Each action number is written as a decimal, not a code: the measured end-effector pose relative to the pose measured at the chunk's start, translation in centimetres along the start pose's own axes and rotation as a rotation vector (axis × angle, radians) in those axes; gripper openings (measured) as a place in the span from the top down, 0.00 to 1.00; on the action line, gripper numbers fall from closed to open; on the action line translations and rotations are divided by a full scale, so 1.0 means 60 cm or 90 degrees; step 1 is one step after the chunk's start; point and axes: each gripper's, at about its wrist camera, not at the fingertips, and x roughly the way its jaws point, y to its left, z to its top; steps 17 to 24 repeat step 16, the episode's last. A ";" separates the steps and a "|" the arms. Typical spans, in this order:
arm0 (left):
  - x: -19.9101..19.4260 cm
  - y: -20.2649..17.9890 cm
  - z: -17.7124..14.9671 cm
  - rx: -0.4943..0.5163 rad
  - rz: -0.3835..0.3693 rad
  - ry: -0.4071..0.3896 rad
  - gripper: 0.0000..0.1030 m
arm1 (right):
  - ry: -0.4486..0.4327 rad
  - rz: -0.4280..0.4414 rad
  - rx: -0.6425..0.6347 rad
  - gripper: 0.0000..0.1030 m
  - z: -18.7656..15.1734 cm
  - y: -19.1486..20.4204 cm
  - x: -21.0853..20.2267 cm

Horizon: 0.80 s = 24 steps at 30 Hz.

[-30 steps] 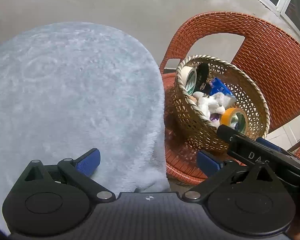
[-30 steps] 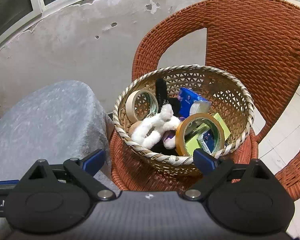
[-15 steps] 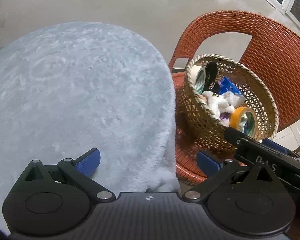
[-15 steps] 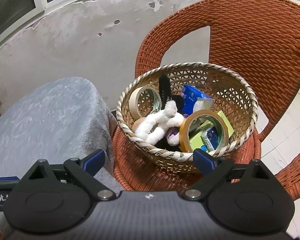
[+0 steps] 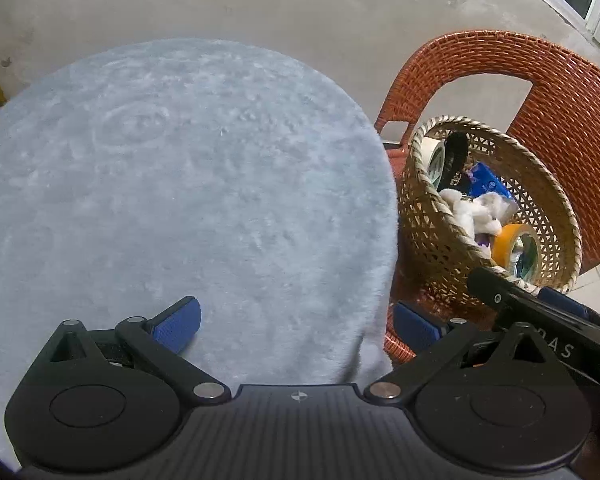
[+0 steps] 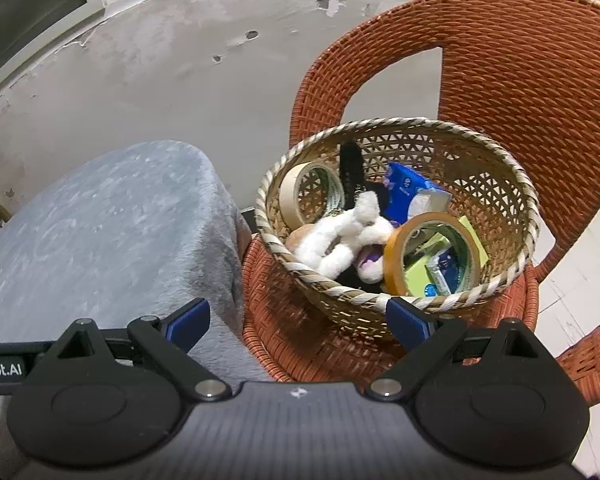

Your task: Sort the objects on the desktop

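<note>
Left wrist view: left gripper [image 5: 296,322] wide open, empty, over the near edge of the bare grey plush desk [image 5: 172,184]
Basket: woven basket [image 5: 428,216] on the orange wicker chair [image 5: 560,92], right of the desk; it has slid rightward in frame since earlier
Right wrist view: right gripper [image 6: 298,320] wide open, empty, near the basket's near rim
Contents: white plush toy [image 6: 340,240], soft and light, pinch its body; orange tape roll [image 6: 396,256] and pale tape roll [image 6: 290,190], stiff, grip across the ring
Change: basket a little higher in frame
</note>
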 end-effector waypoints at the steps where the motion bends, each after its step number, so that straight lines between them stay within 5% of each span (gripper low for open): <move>1: 0.002 0.004 0.001 -0.006 -0.005 0.006 0.00 | 0.001 0.002 -0.002 0.09 -0.001 0.002 0.001; 6: -0.001 0.027 -0.002 -0.018 0.013 -0.018 0.00 | 0.004 0.012 -0.016 0.09 -0.002 0.017 0.005; 12: -0.034 0.060 -0.009 -0.045 0.017 -0.124 0.01 | 0.004 0.026 -0.034 0.09 0.000 0.037 0.009; 24: -0.035 0.094 0.002 -0.077 0.032 -0.115 0.01 | -0.005 0.034 -0.052 0.09 0.006 0.053 0.009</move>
